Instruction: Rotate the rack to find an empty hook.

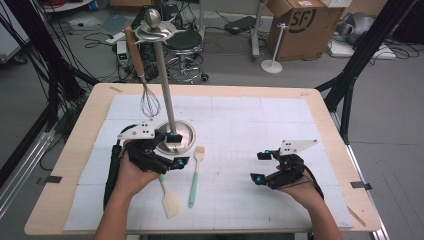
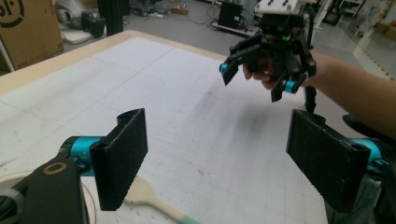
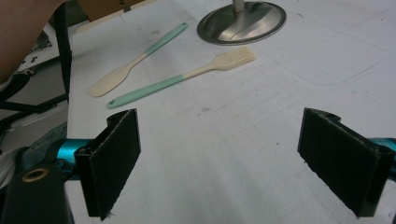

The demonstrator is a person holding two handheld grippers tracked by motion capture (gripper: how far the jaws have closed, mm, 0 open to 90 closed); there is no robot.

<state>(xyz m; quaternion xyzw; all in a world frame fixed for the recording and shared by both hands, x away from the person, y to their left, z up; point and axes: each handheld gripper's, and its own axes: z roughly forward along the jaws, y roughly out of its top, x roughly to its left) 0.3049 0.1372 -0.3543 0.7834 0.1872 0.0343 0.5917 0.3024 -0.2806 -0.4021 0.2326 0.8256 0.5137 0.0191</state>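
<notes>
The table (image 1: 300, 107) carries a tall utensil stand (image 1: 165, 75) with a whisk (image 1: 149, 102) hanging from it. Just before its base lie a brush (image 1: 196, 175) and a spatula (image 1: 169, 199), side by side. The left hand-held gripper (image 1: 176, 149) hovers wide open, empty, above the spatula's handle — lower it squarely across that handle before closing. The right hand-held gripper (image 1: 258, 167) is wide open too — well apart.

Left gripper (image 1: 176, 149): black, cyan accents, grey top plate | right gripper (image 1: 260, 168): black, cyan accents, grey plate | brush (image 1: 195, 175): cream head, mint-green handle | spatula (image 1: 169, 198): cream blade, mint-green handle | stand (image 1: 173, 136): polished silver | whisk (image 1: 144, 82): brown wooden handle, silver wires | mat (image 1: 240, 130): white, faint grid | table (image 1: 75, 150): pale wood edge.
</notes>
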